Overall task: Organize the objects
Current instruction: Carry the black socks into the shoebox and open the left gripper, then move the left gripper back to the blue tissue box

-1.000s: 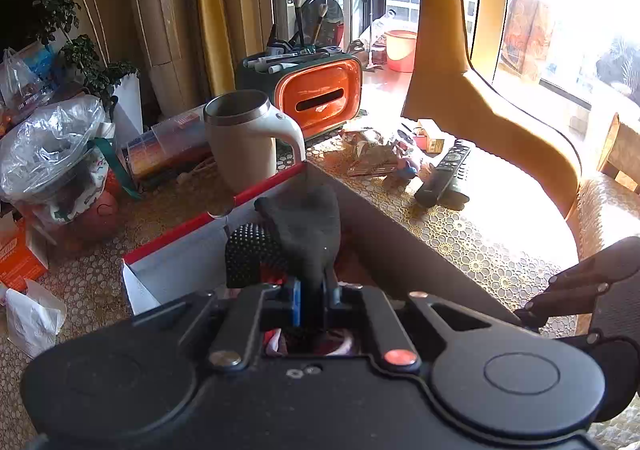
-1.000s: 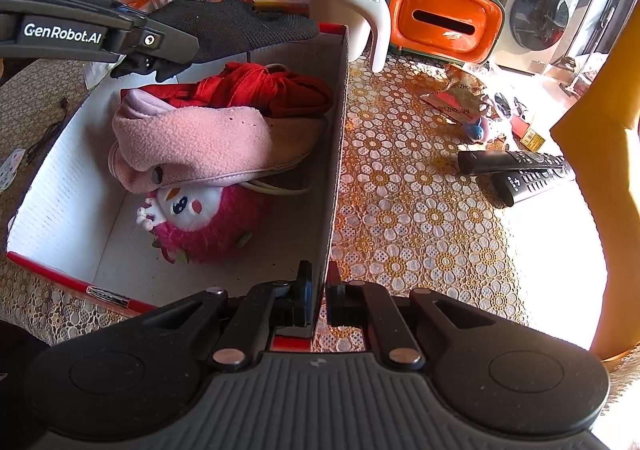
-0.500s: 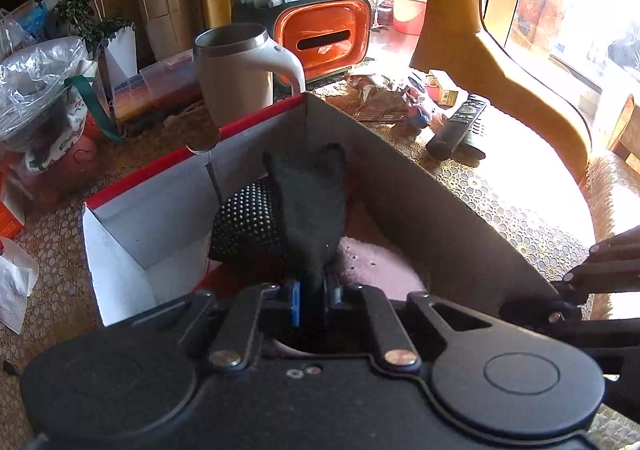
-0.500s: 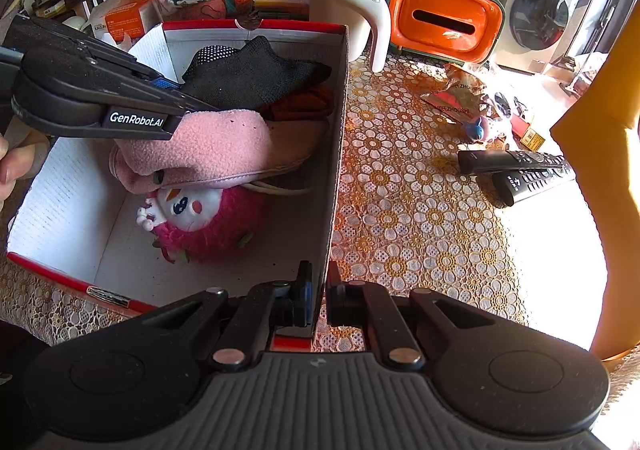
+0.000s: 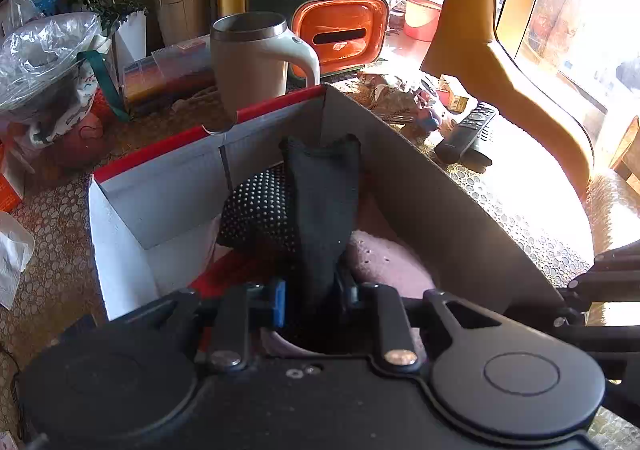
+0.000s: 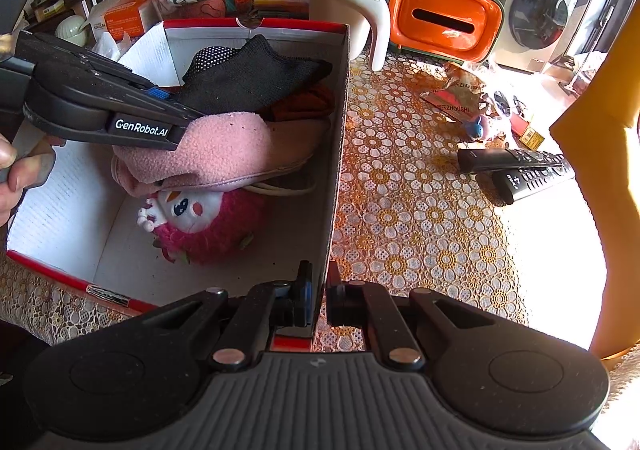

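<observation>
Left gripper [image 5: 310,300] is lowering a black dotted glove [image 5: 316,206] into the cardboard box [image 5: 440,218]; its fingers are clenched on the glove's cuff end, and the rest of the glove is draping forward over the contents. In the right wrist view the glove [image 6: 256,78] is lying at the far end of the box, resting on a pink slipper [image 6: 216,150] and a red cloth [image 6: 308,104], with a pink plush toy [image 6: 200,222] below them on the box floor. Right gripper [image 6: 318,298] is steadying the box, its fingers straddling the near end of the side wall [image 6: 338,154]; they appear to be pinching the wall, though contact is hard to confirm.

The glove is judged to be light, soft and limp, sagging wherever unsupported; its rubber dots are likely giving good friction. A pinch at the cuff, as shown, is suiting it, since no stiff edge is offered elsewhere. The box wall is thin card, probably flexing if squeezed hard. A mug [image 6: 348,6], an orange case [image 6: 442,20] and remote controls [image 6: 516,166] are standing on the bench [image 6: 420,218] outside the box.
</observation>
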Motion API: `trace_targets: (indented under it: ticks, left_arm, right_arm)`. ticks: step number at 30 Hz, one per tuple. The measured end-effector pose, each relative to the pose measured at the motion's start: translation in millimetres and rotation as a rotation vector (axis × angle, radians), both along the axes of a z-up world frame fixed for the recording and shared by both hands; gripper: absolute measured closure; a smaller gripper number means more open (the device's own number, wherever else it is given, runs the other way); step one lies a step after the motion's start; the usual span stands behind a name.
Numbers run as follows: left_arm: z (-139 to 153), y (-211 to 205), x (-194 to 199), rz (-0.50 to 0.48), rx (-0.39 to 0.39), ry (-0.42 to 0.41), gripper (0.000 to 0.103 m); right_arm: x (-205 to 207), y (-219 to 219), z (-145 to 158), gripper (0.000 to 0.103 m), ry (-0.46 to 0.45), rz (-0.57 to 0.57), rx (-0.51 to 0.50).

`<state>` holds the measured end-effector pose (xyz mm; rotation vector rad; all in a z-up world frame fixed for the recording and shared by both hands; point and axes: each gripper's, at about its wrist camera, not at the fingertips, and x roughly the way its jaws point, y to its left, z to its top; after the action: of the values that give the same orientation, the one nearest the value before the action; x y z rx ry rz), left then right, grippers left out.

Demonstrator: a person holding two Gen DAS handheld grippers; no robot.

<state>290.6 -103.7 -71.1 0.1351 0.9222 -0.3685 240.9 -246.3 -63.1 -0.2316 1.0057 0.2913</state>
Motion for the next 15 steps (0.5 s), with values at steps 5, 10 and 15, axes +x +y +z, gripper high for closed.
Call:
trace_targets:
  ticks: [5, 10, 15]
  left_arm:
    - [7.7, 8.1, -6.8, 0.009, -0.035, -0.015, 0.069]
    - [20.5, 17.9, -18.7, 0.006, -0.067, -0.04, 0.058]
    - [36.5, 31.5, -30.5, 0.014, -0.1, -0.069, 0.052]
  right_arm:
    - [0.0, 0.1, -0.2, 0.097, 0.0, 0.0, 0.0]
    - [-0.3, -0.1, -0.1, 0.097, 0.0, 0.0, -0.001]
    - [-0.4, -0.1, -0.2, 0.097, -0.001, 0.001, -0.001]
